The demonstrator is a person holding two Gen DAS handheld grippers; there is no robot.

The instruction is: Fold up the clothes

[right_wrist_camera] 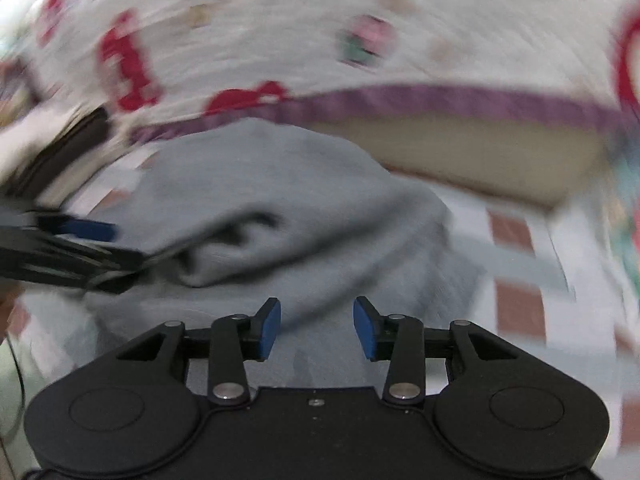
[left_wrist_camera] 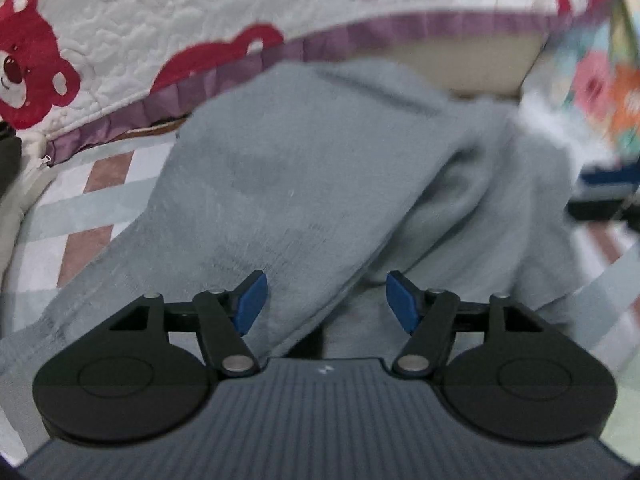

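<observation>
A grey fleece garment lies rumpled on a checked sheet, partly folded over itself with a thick fold on its right side. My left gripper hovers just above its near edge, open, blue pads wide apart with nothing between them. In the right wrist view the same grey garment shows a deep crease in the middle. My right gripper is open over the near part of the cloth and holds nothing. The left gripper enters that blurred view from the left, low over the cloth.
A white quilt with red bears and a purple trim lies behind the garment, over a beige mattress edge. The checked sheet shows at the left and the sheet at the right. Flowered fabric sits far right.
</observation>
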